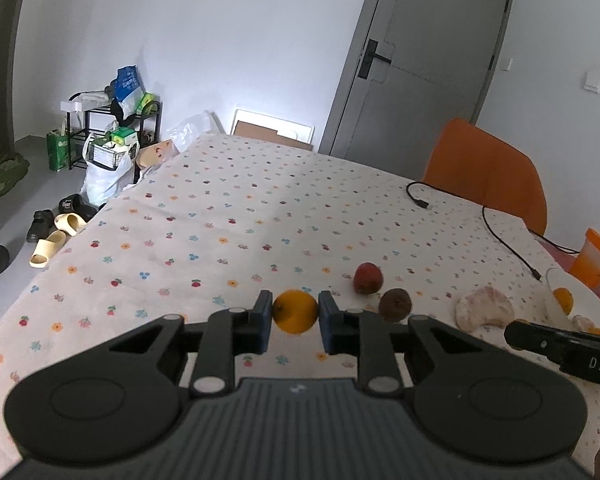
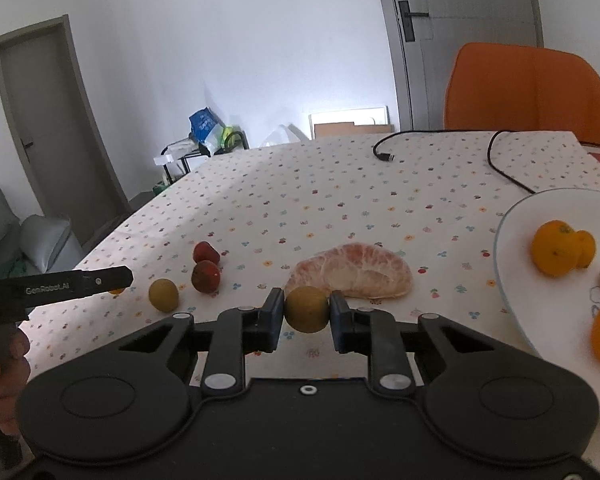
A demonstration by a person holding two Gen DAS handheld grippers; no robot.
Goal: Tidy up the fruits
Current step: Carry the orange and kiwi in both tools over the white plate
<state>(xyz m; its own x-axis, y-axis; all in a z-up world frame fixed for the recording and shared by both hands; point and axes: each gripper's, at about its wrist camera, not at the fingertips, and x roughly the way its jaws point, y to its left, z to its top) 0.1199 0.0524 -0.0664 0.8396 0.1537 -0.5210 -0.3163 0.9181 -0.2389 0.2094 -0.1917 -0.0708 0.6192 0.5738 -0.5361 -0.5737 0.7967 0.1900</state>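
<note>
Gripping an orange [image 1: 295,311] between its fingers, the left gripper [image 1: 295,314] hangs above the flowered tablecloth [image 1: 220,216]. The right gripper [image 2: 307,310] clamps a brownish-green fruit [image 2: 307,309]; a peeled pomelo piece [image 2: 356,270] lies beyond at 1 o'clock, the white plate [image 2: 512,240] at 3 o'clock.

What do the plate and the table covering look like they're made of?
The plate looks like glazed ceramic or melamine: smooth, white, faintly glossy with a thin hard rim; which one I cannot tell. The table covering looks like matte woven fabric: it shows soft creases, a small printed flower pattern, and no shine.
</note>
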